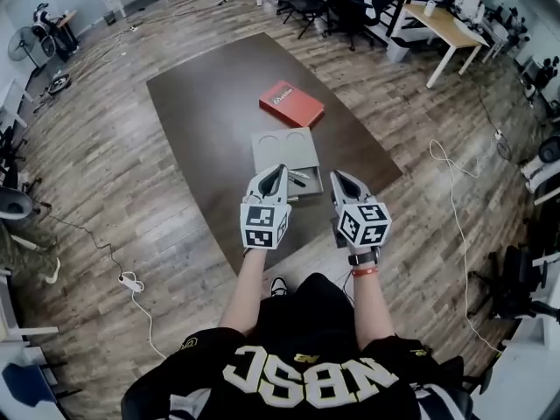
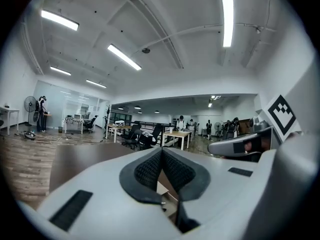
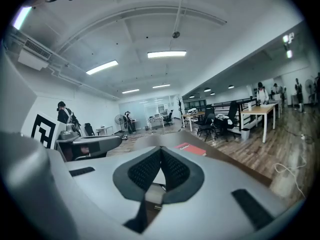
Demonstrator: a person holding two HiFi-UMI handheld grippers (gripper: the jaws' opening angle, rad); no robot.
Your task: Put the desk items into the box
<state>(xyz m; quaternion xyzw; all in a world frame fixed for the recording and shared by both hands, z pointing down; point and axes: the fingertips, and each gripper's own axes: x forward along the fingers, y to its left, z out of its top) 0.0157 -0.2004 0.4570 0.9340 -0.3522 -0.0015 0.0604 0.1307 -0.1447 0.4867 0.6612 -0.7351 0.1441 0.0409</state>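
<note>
Both the left gripper [image 1: 279, 170] and right gripper [image 1: 336, 175] hover near the box [image 1: 282, 150], jaws pressed together.

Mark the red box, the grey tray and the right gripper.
red box [image 1: 291, 104], head view, centre of its top face.
grey tray [image 1: 285, 157], head view, bare panel below its round recesses.
right gripper [image 1: 334, 175], head view, tips of its shut jaws.
</note>
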